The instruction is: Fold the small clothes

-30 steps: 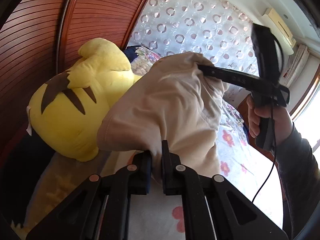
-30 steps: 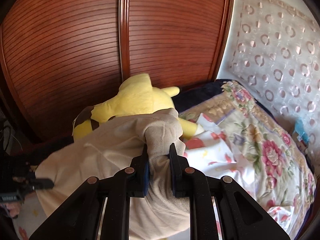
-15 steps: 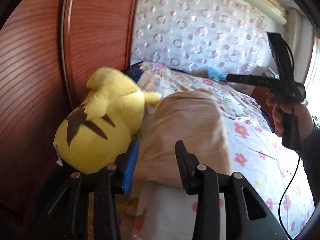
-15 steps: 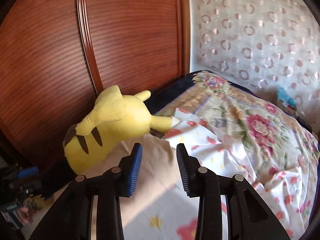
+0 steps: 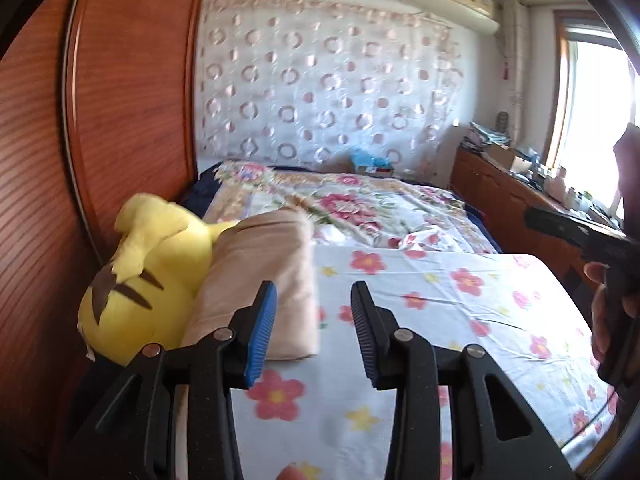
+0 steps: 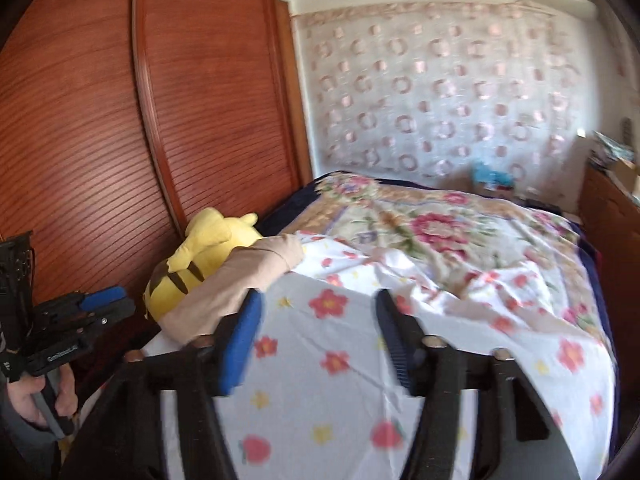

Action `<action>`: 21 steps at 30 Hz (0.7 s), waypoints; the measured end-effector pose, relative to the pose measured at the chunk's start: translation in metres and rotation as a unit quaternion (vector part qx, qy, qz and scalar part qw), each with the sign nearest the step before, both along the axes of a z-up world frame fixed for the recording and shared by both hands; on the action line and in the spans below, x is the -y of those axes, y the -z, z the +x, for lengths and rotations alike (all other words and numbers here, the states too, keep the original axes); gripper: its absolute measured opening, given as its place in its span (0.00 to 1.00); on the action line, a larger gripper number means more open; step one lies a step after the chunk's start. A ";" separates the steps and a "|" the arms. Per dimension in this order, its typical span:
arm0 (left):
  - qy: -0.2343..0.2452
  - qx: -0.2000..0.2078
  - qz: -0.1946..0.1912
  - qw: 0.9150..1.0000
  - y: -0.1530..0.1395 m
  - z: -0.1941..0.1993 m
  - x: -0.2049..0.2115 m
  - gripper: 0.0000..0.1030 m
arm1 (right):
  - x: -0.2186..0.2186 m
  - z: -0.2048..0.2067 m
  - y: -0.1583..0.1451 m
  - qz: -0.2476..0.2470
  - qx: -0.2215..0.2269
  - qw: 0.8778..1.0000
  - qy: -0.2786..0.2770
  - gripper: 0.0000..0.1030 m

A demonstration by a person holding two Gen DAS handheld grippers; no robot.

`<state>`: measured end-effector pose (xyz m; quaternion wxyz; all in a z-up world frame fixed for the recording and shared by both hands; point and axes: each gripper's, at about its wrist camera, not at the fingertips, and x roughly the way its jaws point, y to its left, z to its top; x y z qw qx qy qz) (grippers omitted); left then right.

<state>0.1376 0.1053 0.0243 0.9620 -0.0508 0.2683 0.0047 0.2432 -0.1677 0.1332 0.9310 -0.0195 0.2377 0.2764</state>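
Observation:
A folded beige garment [image 5: 264, 276] lies at the left edge of the bed, leaning against a yellow plush toy [image 5: 148, 280]. It also shows in the right wrist view [image 6: 240, 280]. My left gripper [image 5: 314, 320] is open and empty, just in front of the garment's near end. My right gripper [image 6: 318, 336] is open and empty, above the flowered sheet, to the right of the garment. The left gripper [image 6: 100, 304] shows at the left of the right wrist view. The right gripper's body shows at the right edge of the left wrist view.
The bed has a white flowered sheet [image 5: 440, 300] and a floral quilt [image 5: 340, 204] further back. A wooden slatted wardrobe [image 6: 120, 120] stands left of the bed. A wooden cabinet [image 5: 512, 208] with clutter stands on the right, under a window.
Both grippers let go of the beige garment, which now lies folded by the plush toy. Both have opened wide and pulled back from it.

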 end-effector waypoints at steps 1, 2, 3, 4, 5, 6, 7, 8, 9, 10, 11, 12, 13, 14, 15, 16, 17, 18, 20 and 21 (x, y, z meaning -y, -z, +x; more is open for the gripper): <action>0.003 0.004 0.003 1.000 -0.003 -0.004 0.007 0.38 | 0.007 -0.015 0.000 0.002 0.006 1.000 0.012 0.70; 0.006 0.009 0.007 1.000 -0.007 -0.009 0.016 0.38 | 0.014 -0.029 -0.002 0.004 0.015 1.000 0.023 0.70; 0.009 0.014 0.009 1.000 -0.011 -0.014 0.024 0.38 | 0.023 -0.045 -0.004 0.008 0.023 0.999 0.034 0.70; 0.011 0.018 0.011 1.000 -0.014 -0.018 0.030 0.38 | 0.031 -0.061 -0.006 0.013 0.028 0.999 0.044 0.70; 0.014 0.022 0.013 1.000 -0.017 -0.022 0.036 0.38 | 0.038 -0.075 -0.009 0.020 0.034 0.998 0.056 0.70; 0.018 0.025 0.015 0.999 -0.020 -0.027 0.043 0.38 | 0.042 -0.085 -0.009 0.024 0.038 0.997 0.062 0.70; 0.021 0.028 0.019 0.999 -0.024 -0.032 0.051 0.38 | 0.048 -0.098 -0.011 0.026 0.042 0.996 0.069 0.70; 0.025 0.032 0.020 0.999 -0.027 -0.037 0.057 0.38 | 0.052 -0.111 -0.014 0.029 0.046 0.996 0.075 0.71; 0.030 0.036 0.021 0.999 -0.030 -0.041 0.063 0.38 | 0.056 -0.122 -0.015 0.031 0.051 0.995 0.079 0.71; 0.034 0.038 0.020 0.998 -0.033 -0.045 0.066 0.38 | 0.058 -0.131 -0.017 0.033 0.057 0.994 0.085 0.71; 0.040 0.041 0.018 0.998 -0.036 -0.049 0.072 0.38 | 0.061 -0.142 -0.020 0.035 0.062 0.993 0.090 0.71; 0.045 0.042 0.017 0.998 -0.039 -0.052 0.076 0.38 | 0.059 -0.147 -0.019 0.037 0.064 0.993 0.092 0.71; 0.048 0.043 0.016 0.998 -0.041 -0.055 0.079 0.38 | 0.058 -0.155 -0.019 0.039 0.067 0.992 0.096 0.71; 0.050 0.044 0.014 0.998 -0.043 -0.056 0.084 0.38 | 0.060 -0.165 -0.021 0.041 0.071 0.991 0.101 0.70; 0.052 0.046 0.013 0.997 -0.046 -0.059 0.089 0.38 | 0.056 -0.168 -0.017 0.042 0.073 0.991 0.104 0.71; 0.059 0.048 0.012 0.997 -0.048 -0.061 0.093 0.38 | 0.056 -0.175 -0.017 0.043 0.076 0.990 0.109 0.71; 0.064 0.049 0.012 0.997 -0.050 -0.064 0.098 0.38 | 0.056 -0.182 -0.017 0.043 0.080 0.989 0.113 0.71; 0.068 0.051 0.012 0.996 -0.052 -0.067 0.102 0.38 | 0.050 -0.186 -0.009 0.041 0.083 0.989 0.118 0.70; 0.070 0.053 0.016 0.996 -0.056 -0.071 0.108 0.38 | 0.049 -0.194 -0.002 0.044 0.089 0.987 0.130 0.70; 0.070 0.054 0.016 0.996 -0.057 -0.072 0.110 0.38 | 0.049 -0.199 -0.002 0.046 0.090 0.986 0.132 0.70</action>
